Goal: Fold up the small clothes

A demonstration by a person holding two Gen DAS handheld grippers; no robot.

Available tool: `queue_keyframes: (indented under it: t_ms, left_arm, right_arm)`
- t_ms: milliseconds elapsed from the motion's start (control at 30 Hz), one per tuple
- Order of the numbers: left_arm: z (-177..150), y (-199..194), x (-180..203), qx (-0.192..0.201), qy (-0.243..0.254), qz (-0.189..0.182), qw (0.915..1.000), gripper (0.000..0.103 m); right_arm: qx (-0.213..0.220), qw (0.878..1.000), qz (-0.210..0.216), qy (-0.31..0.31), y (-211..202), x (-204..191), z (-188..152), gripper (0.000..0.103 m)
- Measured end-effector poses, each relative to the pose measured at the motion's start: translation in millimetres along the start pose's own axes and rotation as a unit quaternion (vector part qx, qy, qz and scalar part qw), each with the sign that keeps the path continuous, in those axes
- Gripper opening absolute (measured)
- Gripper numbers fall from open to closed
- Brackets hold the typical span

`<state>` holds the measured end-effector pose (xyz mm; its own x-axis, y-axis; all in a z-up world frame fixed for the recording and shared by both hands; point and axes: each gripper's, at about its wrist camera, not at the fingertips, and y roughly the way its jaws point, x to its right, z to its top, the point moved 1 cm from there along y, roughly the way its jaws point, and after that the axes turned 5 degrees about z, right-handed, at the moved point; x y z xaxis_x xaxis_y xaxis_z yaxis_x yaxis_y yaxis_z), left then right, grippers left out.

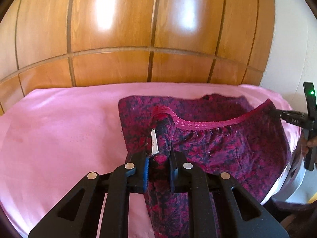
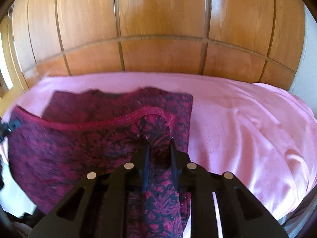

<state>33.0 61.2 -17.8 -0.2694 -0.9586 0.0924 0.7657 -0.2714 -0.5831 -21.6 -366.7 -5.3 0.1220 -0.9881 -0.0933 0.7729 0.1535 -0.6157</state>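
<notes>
At lower centre, my left gripper [image 1: 158, 164] and right gripper [image 2: 158, 156] each pinch a bunched waistband end of the magenta garment [image 1: 227, 144]. Uneven pulling could slip it out; beyond, its far half rests on the pink sheet [image 1: 59, 130].

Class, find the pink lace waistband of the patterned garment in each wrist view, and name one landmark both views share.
Left wrist view: the waistband sags across centre-right, from the left hand-held gripper to the right edge.
Right wrist view: the waistband curves across centre-left, ending above the right hand-held gripper.
Shared landmark: the wooden panelling behind.
</notes>
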Motion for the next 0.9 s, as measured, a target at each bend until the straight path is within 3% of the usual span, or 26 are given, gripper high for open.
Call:
queue_keyframes:
  t_ms: [100,300,467,633,900]
  left_arm:
    - [13,6,-8,0.006,-0.021,-0.008,0.9997,0.014]
    - [46,48,-12,0.001,0.0,0.02,0.9998,0.014]
    - [74,100,-31,-0.024,-0.023,0.03,0.999,0.014]
    - [93,147,-34,-0.043,-0.005,0.062,0.9971,0.014]
    - [90,220,-46,-0.114,-0.015,0.076,0.9905,0.014]
  right_arm:
    - [0.013,1.0,0.012,0.011,0,0,16,0.017]
    - [0.024,0.999,0.006,0.031,33,7,56,0.017]
    - [0.018,0.998,-0.016,0.05,77,18,85,0.017]
    - [0.01,0.998,-0.054,0.04,122,19,105,0.017]
    - [-0.053,0.993,-0.086,0.056,188,41,99,0.017]
